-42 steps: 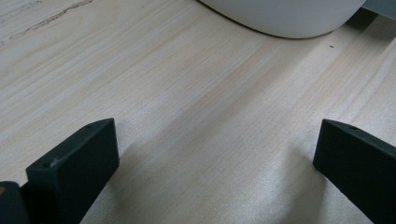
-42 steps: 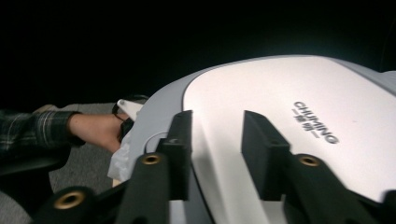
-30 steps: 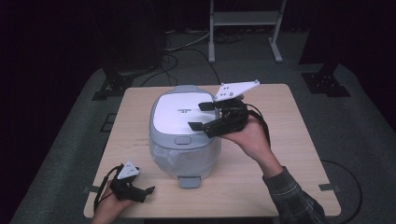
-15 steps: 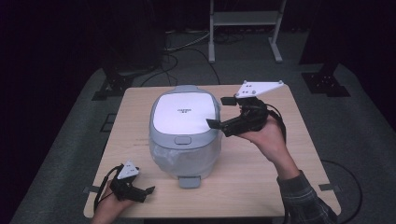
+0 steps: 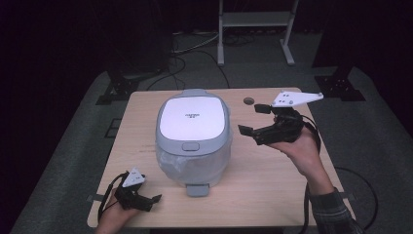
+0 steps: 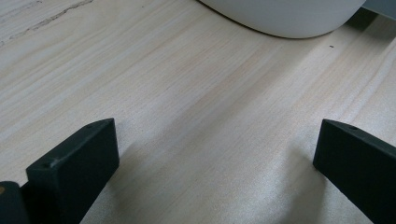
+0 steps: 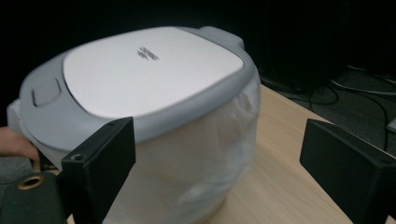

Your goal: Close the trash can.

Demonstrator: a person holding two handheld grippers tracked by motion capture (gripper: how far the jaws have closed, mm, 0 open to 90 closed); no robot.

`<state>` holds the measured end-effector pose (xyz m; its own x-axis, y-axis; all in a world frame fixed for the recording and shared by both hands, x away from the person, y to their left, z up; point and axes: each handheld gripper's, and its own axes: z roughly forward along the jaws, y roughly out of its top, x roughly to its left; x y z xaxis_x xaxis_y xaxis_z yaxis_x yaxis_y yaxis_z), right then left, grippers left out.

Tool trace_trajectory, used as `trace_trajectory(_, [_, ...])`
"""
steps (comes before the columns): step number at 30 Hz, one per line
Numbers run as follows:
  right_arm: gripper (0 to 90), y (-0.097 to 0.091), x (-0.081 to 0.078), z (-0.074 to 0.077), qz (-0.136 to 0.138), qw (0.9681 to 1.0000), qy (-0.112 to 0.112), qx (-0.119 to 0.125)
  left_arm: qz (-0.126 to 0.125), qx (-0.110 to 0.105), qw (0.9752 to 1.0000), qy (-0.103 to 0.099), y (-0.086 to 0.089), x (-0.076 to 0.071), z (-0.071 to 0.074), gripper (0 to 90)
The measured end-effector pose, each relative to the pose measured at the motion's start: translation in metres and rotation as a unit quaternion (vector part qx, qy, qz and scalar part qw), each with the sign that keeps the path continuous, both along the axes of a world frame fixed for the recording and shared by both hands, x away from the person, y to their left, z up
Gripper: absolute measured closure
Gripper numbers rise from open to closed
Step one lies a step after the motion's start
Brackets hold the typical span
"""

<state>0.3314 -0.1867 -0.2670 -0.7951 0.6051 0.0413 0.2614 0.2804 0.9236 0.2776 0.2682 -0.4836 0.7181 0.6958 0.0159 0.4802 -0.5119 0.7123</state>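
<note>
On the wooden table, the right gripper hovers level beside the rice cooker, jaws just opened, empty; the left gripper rests agape near the front edge.

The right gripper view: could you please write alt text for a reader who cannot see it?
A rounded white rice cooker with a grey rim and closed white lid stands on a pale wooden table, seen close between the two black jaws of the open right gripper, which hold nothing. Behind it the room is dark, with cables on the floor.
</note>
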Motion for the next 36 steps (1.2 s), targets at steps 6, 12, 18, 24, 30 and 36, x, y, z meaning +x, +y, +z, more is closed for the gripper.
trace_trajectory(6, [9.6, -0.014, -0.001, -0.015, -0.02, 0.9997, 0.007, -0.009, 0.001, 0.0, 1.0, 0.0, 0.0, 0.0, 0.0, 0.0])
trace_trajectory(12, [9.6, -0.024, -0.001, -0.029, -0.034, 0.9992, 0.012, -0.018, 0.001, 0.0, 1.0, 0.0, 0.0, 0.0, 0.0, 0.0])
trace_trajectory(18, [9.6, -0.032, -0.003, -0.047, -0.045, 0.9984, 0.014, -0.03, 0.001, 0.0, 1.0, 0.0, 0.0, 0.0, 0.0, 0.0])
trace_trajectory(24, [9.6, -0.039, -0.005, -0.07, -0.053, 0.9974, 0.025, -0.042, 0.0, 0.001, 1.0, 0.001, 0.0, 0.0, 0.0, 0.0])
trace_trajectory(30, [9.6, -0.046, -0.008, -0.091, -0.064, 0.9959, 0.029, -0.058, 0.001, 0.001, 1.0, 0.001, 0.0, 0.0, 0.0, 0.0])
trace_trajectory(36, [9.6, -0.054, -0.012, -0.113, -0.07, 0.9945, 0.036, -0.069, 0.001, 0.001, 1.0, 0.001, 0.0, 0.0, 0.0, 0.0])
